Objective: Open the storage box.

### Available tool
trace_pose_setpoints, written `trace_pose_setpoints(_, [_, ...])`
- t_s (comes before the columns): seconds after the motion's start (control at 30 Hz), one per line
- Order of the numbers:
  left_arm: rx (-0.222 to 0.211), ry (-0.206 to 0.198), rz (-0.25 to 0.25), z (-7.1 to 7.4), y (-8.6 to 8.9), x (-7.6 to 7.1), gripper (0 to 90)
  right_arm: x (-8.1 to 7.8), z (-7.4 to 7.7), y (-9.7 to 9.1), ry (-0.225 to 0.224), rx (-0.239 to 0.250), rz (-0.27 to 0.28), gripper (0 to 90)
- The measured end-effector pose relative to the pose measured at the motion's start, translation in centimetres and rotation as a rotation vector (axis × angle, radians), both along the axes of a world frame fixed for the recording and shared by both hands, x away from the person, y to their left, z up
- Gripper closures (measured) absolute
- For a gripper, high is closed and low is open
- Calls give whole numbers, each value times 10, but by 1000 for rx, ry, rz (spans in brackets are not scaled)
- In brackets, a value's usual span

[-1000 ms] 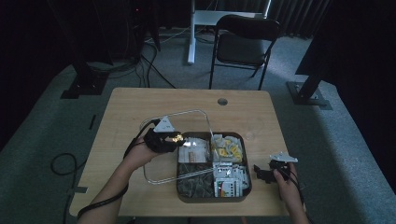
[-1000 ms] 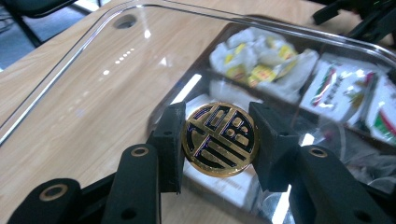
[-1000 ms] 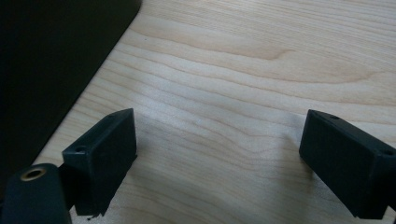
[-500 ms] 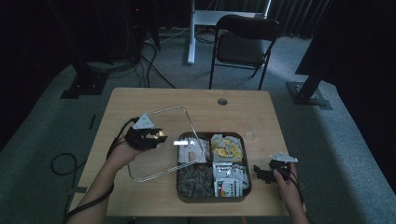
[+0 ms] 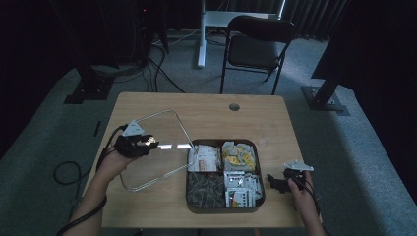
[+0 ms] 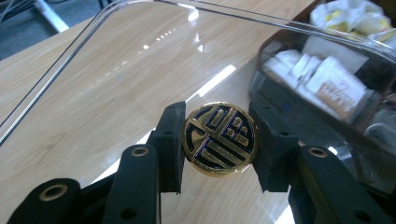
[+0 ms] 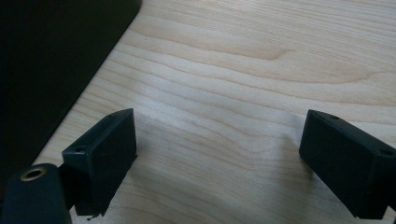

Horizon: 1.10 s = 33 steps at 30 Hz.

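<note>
Jaws, left: left gripper [image 6: 219, 140] is clamped on the round gold-and-black knob [image 6: 220, 138], one pad on each side of its rim; in the high view it sits at the table's left [image 5: 136, 145].
Jaws, right: right gripper [image 7: 217, 158] stands wide apart with nothing between its pads, resting over bare wood beside the tray's right edge [image 5: 281, 183].
Table [image 5: 206, 110]: light wood, carrying everything below.
Clear lid [image 5: 147, 152]: held by its knob, out over the table left of the tray, its right edge overlapping the tray's rim; which edges rest on the wood I cannot tell.
Tray [image 5: 260, 169]: dark, four compartments holding packets and small dark pieces, now mostly uncovered.
Handling, lid: likely light, stiff, thin plastic; smooth and slippery, could crack or scuff if dropped.
Hold point: the knob is the sensible grip, since the rim is thin and slick.
</note>
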<state>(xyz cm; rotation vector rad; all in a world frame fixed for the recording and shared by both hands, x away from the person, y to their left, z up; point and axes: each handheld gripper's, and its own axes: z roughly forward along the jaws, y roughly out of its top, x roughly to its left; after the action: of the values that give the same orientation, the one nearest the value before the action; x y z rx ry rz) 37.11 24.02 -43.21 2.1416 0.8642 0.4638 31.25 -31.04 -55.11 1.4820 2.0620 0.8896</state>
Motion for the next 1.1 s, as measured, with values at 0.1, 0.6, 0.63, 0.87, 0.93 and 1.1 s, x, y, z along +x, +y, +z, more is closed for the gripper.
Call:
trace_pose_setpoints(0.1, [-8, -3, 23, -3, 9, -1, 591, 0, 0, 0, 0, 0, 0, 105])
trace_pose_setpoints(0.6, [-28, 14, 142, -33, 42, -2, 590, 0, 0, 0, 0, 0, 0, 105])
trace_pose_setpoints(0.63, [-27, 20, 150, -36, 42, -2, 591, 0, 0, 0, 0, 0, 0, 105])
trace_pose_setpoints(0.87, [-2, 28, 151, -55, 41, 2, 590, 0, 0, 0, 0, 0, 0, 105])
trace_pose_setpoints(0.93, [8, 29, 155, -60, 41, 3, 590, 0, 0, 0, 0, 0, 0, 105])
trace_pose_setpoints(1.1, [-6, 26, 178, -70, 42, 7, 590, 0, 0, 0, 0, 0, 0, 105])
